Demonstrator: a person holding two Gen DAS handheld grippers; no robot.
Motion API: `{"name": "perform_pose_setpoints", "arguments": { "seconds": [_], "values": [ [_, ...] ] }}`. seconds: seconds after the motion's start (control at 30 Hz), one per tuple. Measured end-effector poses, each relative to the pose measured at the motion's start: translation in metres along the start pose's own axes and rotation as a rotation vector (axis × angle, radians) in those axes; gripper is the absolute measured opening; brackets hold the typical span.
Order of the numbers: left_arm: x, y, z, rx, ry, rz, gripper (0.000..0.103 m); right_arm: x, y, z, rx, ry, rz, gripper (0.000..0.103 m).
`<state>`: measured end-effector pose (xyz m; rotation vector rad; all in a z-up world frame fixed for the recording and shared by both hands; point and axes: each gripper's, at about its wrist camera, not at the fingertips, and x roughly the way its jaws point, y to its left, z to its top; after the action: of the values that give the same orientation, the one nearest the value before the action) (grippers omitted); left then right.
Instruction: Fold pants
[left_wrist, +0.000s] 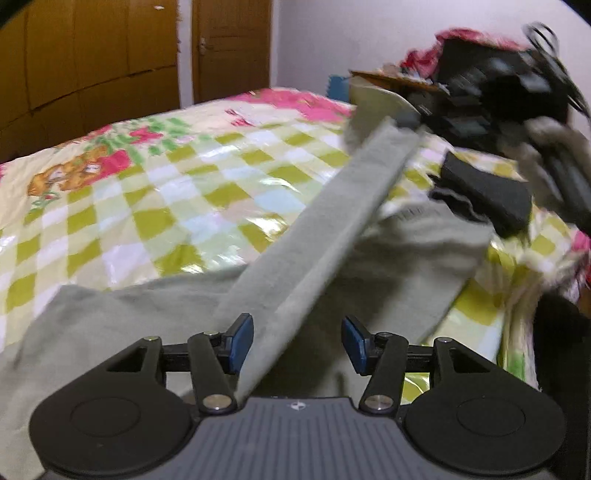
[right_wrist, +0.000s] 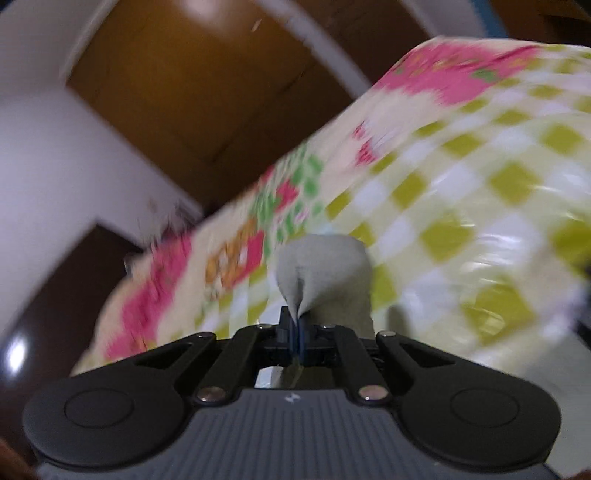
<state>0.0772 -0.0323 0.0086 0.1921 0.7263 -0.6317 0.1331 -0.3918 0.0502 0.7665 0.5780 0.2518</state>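
Grey pants (left_wrist: 399, 251) lie on the checked bedspread (left_wrist: 155, 192). One edge of the cloth is stretched taut as a band (left_wrist: 332, 221) from my left gripper (left_wrist: 297, 341) up to my right gripper (left_wrist: 410, 120). My left gripper's blue pads (left_wrist: 240, 341) stand wide apart, with the band passing between them beside the left pad. In the right wrist view my right gripper (right_wrist: 297, 338) is shut on a bunched fold of the grey pants (right_wrist: 328, 280), held above the bed.
The bedspread also shows in the right wrist view (right_wrist: 461, 184), blurred. A dark folded garment (left_wrist: 484, 192) lies on the bed at the right. A pile of clothes (left_wrist: 461, 48) sits at the far right corner. Wooden wardrobe doors (left_wrist: 92, 55) and a door stand behind the bed.
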Motion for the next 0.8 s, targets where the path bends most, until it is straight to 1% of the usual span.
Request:
{"name": "perform_pose_setpoints", "arguments": {
  "seconds": [0.07, 0.13, 0.2, 0.27, 0.3, 0.37, 0.43, 0.5, 0.57, 0.63, 0.67, 0.73, 0.8],
  "values": [
    [0.009, -0.009, -0.004, 0.021, 0.038, -0.021, 0.064, -0.019, -0.029, -0.023, 0.065, 0.027, -0.065, 0.004],
    [0.015, -0.018, -0.008, 0.041, 0.066, -0.029, 0.064, -0.032, -0.058, -0.048, 0.133, 0.077, -0.122, 0.005],
    [0.018, -0.025, -0.010, 0.053, 0.087, -0.035, 0.064, -0.041, -0.080, -0.064, 0.203, 0.088, -0.148, 0.005],
    [0.022, -0.031, -0.010, 0.064, 0.100, -0.039, 0.064, -0.047, -0.093, -0.069, 0.235, 0.074, -0.155, 0.007],
    [0.023, -0.034, -0.009, 0.070, 0.104, -0.039, 0.064, -0.048, -0.097, -0.069, 0.246, 0.064, -0.152, 0.009],
    [0.025, -0.039, -0.008, 0.080, 0.109, -0.041, 0.064, -0.046, -0.101, -0.065, 0.271, 0.056, -0.144, 0.009],
    [0.026, -0.042, -0.006, 0.085, 0.112, -0.045, 0.064, -0.047, -0.106, -0.061, 0.288, 0.040, -0.127, 0.013],
    [0.028, -0.045, -0.005, 0.091, 0.115, -0.048, 0.064, -0.045, -0.108, -0.058, 0.294, 0.025, -0.131, 0.022],
    [0.032, -0.045, -0.004, 0.096, 0.118, -0.053, 0.064, -0.045, -0.111, -0.058, 0.298, 0.016, -0.137, 0.022],
    [0.032, -0.045, -0.001, 0.102, 0.119, -0.056, 0.064, -0.038, -0.109, -0.053, 0.279, 0.041, -0.138, 0.010],
    [0.032, -0.045, 0.002, 0.105, 0.114, -0.050, 0.064, -0.037, -0.106, -0.050, 0.276, 0.047, -0.122, 0.004],
    [0.028, -0.043, 0.009, 0.102, 0.092, -0.043, 0.064, -0.040, -0.092, -0.036, 0.242, 0.014, -0.064, 0.004],
    [0.023, -0.041, 0.014, 0.093, 0.072, -0.045, 0.064, -0.051, -0.075, -0.023, 0.201, -0.041, -0.013, 0.004]
  ]
}}
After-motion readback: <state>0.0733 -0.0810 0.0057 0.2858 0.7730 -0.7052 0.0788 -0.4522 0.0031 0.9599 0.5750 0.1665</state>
